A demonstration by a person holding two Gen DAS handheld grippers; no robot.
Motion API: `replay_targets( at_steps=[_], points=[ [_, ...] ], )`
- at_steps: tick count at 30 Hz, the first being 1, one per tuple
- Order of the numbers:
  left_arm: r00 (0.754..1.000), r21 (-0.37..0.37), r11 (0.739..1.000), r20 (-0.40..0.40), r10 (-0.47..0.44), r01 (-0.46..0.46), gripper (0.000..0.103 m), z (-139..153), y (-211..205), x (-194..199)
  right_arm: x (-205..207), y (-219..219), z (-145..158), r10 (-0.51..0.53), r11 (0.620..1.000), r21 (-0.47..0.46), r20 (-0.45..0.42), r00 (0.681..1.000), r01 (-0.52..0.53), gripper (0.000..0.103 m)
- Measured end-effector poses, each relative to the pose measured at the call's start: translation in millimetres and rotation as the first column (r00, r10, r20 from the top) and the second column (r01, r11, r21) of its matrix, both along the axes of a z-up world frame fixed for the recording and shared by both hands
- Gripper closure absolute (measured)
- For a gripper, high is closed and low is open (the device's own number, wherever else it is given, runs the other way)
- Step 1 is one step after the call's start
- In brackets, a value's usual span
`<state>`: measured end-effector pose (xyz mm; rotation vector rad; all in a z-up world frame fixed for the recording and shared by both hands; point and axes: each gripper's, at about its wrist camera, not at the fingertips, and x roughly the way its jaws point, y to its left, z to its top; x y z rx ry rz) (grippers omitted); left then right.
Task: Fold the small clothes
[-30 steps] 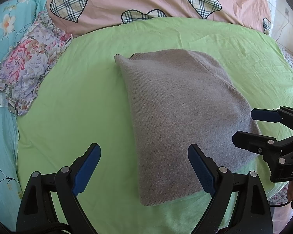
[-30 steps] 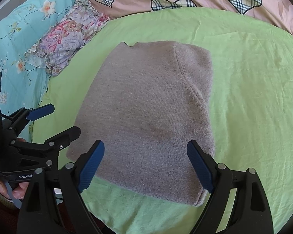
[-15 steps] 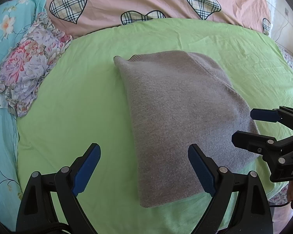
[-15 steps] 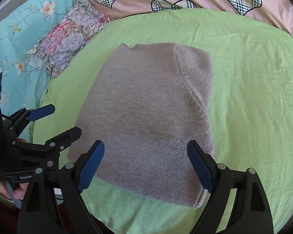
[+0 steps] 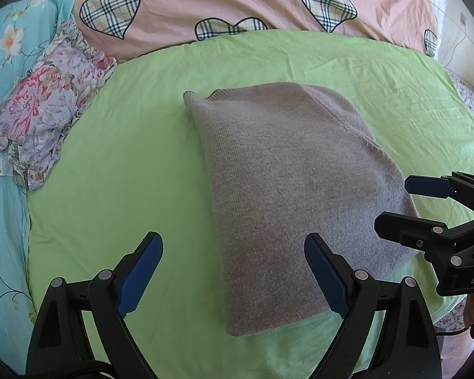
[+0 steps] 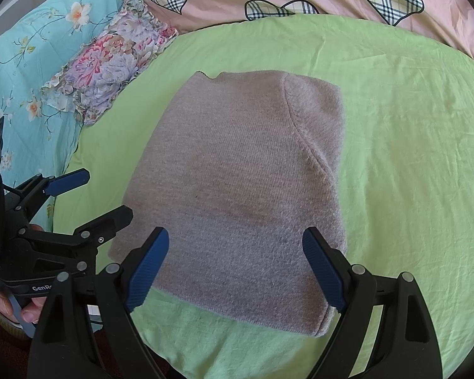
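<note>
A grey knitted garment (image 5: 287, 189) lies folded flat on the green sheet (image 5: 126, 173); in the right wrist view the same garment (image 6: 237, 189) has a sleeve seam running down its right side. My left gripper (image 5: 233, 274) is open above the garment's near left edge, nothing between its blue pads. My right gripper (image 6: 235, 268) is open over the garment's near hem, also holding nothing. Each gripper shows in the other's view: the right gripper (image 5: 404, 208) at the garment's right corner, the left gripper (image 6: 101, 195) at its left corner.
A floral frilled pillow (image 5: 44, 120) lies at the left of the sheet. A pink quilt with plaid hearts (image 5: 237, 0) runs along the back. A turquoise flowered cover (image 6: 31, 47) lies further left. Fingers of a hand (image 6: 28, 312) hold the left gripper's handle.
</note>
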<state>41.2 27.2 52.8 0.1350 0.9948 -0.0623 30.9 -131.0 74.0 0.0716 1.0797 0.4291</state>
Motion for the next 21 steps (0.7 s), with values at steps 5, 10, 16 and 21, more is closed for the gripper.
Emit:
replay_targets(
  at_steps=[5, 10, 16, 21],
  points=[
    [1.0, -0.001, 1.0, 0.001, -0.002, 0.002, 0.011, 0.2, -0.6, 0.3, 0.4, -0.4, 0.6, 0.0, 1.0, 0.0, 0.001, 1.0, 0.0, 0.016],
    [1.0, -0.001, 1.0, 0.005, -0.006, 0.006, 0.011, 0.0, -1.1, 1.1, 0.7, -2.2, 3.1, -0.009, 1.0, 0.003, 0.005, 1.0, 0.009, 0.016],
    [1.0, 0.0, 1.0, 0.005, -0.008, 0.008, 0.011, -0.1, -1.4, 1.1, 0.9, -1.7, 3.8, -0.011, 1.0, 0.004, 0.007, 1.0, 0.011, 0.016],
    [1.0, 0.001, 1.0, 0.008, -0.01, 0.01, 0.011, 0.4, -1.7, 1.1, 0.5, -1.7, 3.8, -0.012, 1.0, 0.003, 0.01, 1.0, 0.012, 0.016]
  ],
)
